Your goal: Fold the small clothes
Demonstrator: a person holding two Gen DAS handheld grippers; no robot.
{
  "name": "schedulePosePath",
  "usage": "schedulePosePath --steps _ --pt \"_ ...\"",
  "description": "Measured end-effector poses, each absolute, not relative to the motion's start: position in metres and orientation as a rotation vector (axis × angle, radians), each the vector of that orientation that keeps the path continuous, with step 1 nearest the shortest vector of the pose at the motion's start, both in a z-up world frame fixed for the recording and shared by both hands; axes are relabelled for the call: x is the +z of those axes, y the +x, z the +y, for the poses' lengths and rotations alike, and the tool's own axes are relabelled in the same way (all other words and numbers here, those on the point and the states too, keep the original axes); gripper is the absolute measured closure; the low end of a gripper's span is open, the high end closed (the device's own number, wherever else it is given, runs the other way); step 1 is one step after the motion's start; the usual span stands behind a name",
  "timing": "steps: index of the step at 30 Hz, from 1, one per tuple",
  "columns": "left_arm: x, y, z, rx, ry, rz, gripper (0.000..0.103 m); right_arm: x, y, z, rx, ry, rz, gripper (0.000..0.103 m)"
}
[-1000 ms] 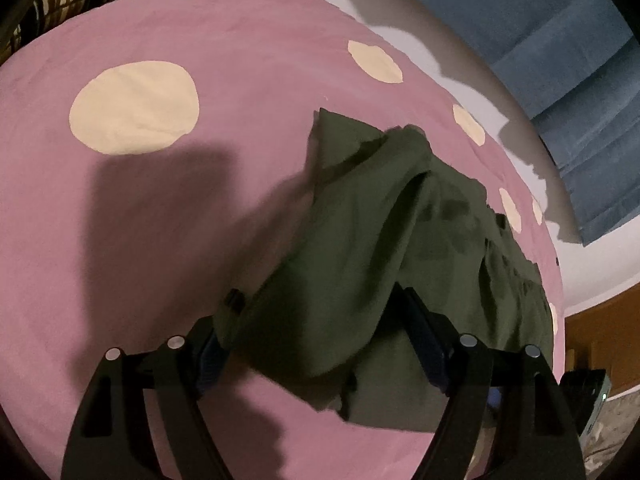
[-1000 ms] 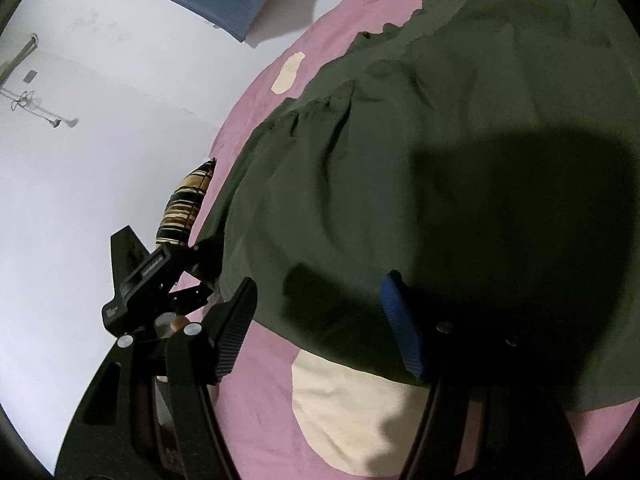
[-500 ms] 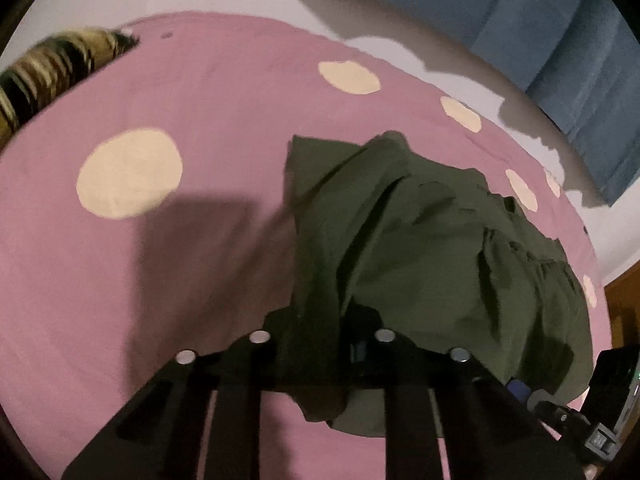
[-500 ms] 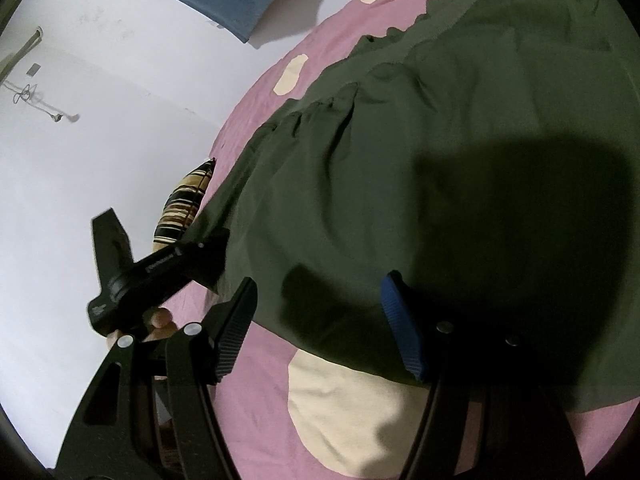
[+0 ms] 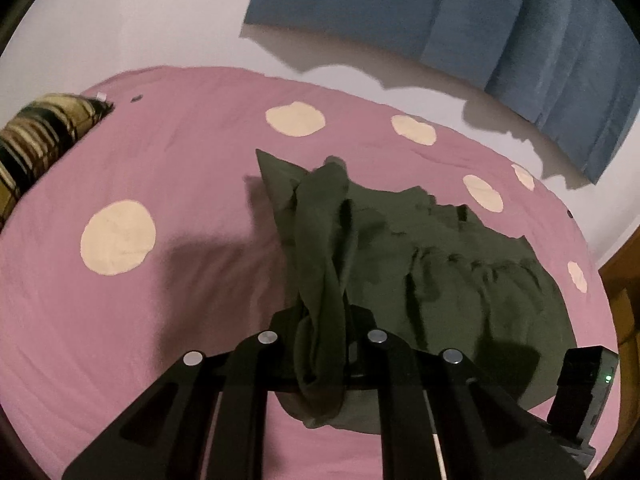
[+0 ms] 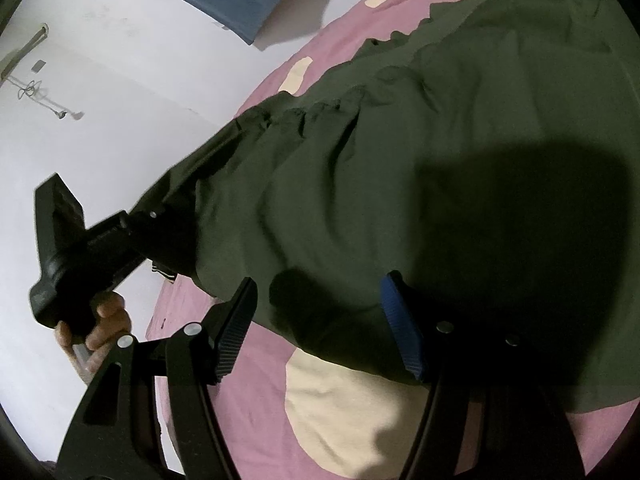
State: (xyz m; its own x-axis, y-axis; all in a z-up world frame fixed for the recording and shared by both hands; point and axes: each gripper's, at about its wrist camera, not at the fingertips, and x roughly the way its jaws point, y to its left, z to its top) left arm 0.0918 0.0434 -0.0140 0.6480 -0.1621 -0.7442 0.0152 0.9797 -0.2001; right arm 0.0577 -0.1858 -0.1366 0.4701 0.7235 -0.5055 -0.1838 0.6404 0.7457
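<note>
Cloth (image 5: 460, 272), dark green, lies on your pink bedsheet (image 5: 180, 152) with its cream dots. Your left gripper (image 5: 322, 344) is clamped tight on a bunched edge of it: the fabric runs up between the closed fingers as a twisted rope, lifted off the sheet, while the rest spreads flat to the right, gathered seams showing. A small tail of cloth hangs below the grip.

Your right gripper (image 6: 320, 320) hovers with its jaws wide apart over the near hem of the cloth (image 6: 440, 140). The black finger (image 6: 234, 332) sits over the hem's edge near pink sheet, the blue pad (image 6: 400, 328) over green fabric; whether either touches the cloth you cannot tell from this view. Nothing is held between them. Its shadow falls dark across the fabric.

From the right wrist you see your left hand (image 6: 100, 320) wrapped round the left gripper's handle at the cloth's far corner. A striped pillow (image 5: 36, 148) rests at the sheet's left edge, and a blue curtain (image 5: 500, 32) hangs on the white wall behind.
</note>
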Motion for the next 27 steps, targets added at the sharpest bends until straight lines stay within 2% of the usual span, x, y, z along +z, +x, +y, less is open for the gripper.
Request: schedulePosePath --steps 15,27 --pt "0.018 0.09 -0.002 -0.135 -0.068 0.819 0.092 -0.137 0.051 -0.18 0.604 0.659 0.902 0.039" --pt "0.045 0.077 -0.082 -0.182 0.127 0.74 0.092 -0.134 0.044 -0.18 0.609 0.668 0.898 0.039"
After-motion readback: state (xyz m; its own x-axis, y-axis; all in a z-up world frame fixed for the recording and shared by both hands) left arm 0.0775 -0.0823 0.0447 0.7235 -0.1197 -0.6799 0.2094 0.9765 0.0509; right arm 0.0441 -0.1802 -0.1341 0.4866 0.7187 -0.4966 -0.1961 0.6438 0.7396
